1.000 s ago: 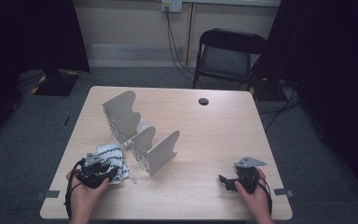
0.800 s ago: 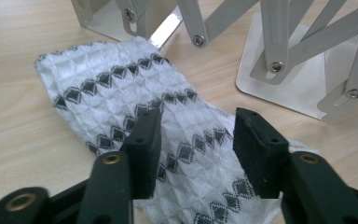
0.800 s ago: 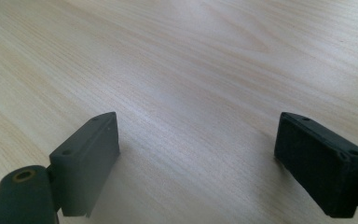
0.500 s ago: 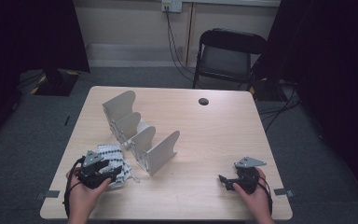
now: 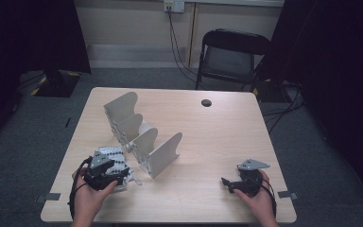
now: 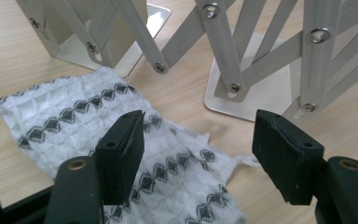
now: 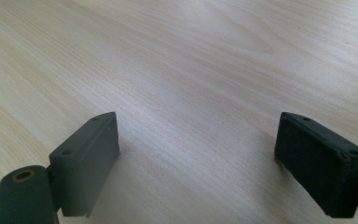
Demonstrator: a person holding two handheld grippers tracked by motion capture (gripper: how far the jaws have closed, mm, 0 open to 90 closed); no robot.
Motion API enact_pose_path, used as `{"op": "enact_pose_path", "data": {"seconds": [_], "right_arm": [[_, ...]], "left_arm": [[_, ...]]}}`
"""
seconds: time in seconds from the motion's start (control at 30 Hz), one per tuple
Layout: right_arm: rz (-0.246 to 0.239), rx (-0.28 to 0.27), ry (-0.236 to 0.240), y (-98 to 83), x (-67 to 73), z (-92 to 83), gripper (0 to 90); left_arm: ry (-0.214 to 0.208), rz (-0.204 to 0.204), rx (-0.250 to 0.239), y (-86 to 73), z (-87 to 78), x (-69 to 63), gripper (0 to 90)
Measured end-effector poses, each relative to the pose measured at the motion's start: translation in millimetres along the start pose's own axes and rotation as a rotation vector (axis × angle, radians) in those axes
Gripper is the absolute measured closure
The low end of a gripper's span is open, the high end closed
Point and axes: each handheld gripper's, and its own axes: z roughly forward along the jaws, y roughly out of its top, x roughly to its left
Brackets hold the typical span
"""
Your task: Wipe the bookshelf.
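At the lower left of the high view the left gripper (image 5: 116, 176) sits over a white waffle-weave cloth with black diamond bands (image 6: 121, 140); in the left gripper view its jaws stand wide apart and empty, the left jaw above the cloth and the right jaw above bare wood just past the cloth's frayed edge. At lower right the right gripper (image 7: 209, 163) rests low over the bare wooden table (image 5: 227, 137), jaws spread wide and holding nothing. Farther up, just beyond the cloth, a grey metal expandable rack with scissor links (image 5: 139, 135) stands left of centre, with a small black round object (image 5: 206, 102) near the table's far edge.

No text, label or number can be read.
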Motion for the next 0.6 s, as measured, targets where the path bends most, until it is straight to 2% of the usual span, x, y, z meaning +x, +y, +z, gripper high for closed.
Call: {"op": "enact_pose_path", "data": {"seconds": [0.23, 0.3, 0.37, 0.47, 0.53, 0.6], "right_arm": [[-0.002, -0.001, 0.001, 0.0, -0.1, 0.0, 13.1], [-0.009, -0.006, 0.003, -0.2, 0.7, -0.4, 17.1], [-0.031, -0.018, 0.028, -0.2, 2.8, -1.2, 22.6], [-0.076, -0.02, 0.052, 3.7, 10.1, 1.0, 22.7], [-0.132, -0.024, 0.101, 12.2, 18.3, 5.6, 23.1], [-0.157, -0.023, 0.141, 20.4, 25.4, 10.7, 23.1]], "left_arm": [[-0.004, 0.003, 0.001, 5.5, 4.9, -4.8, 34.3], [-0.009, 0.003, 0.001, 6.5, 5.4, -5.0, 34.2], [-0.007, 0.002, 0.0, 6.6, 5.7, -4.4, 34.2], [-0.007, -0.012, -0.009, 5.9, 4.8, -2.3, 34.2], [-0.007, -0.017, -0.006, 5.1, 4.6, -1.4, 34.2], [-0.005, -0.02, -0.002, 3.9, 5.2, -1.4, 34.2]]}}
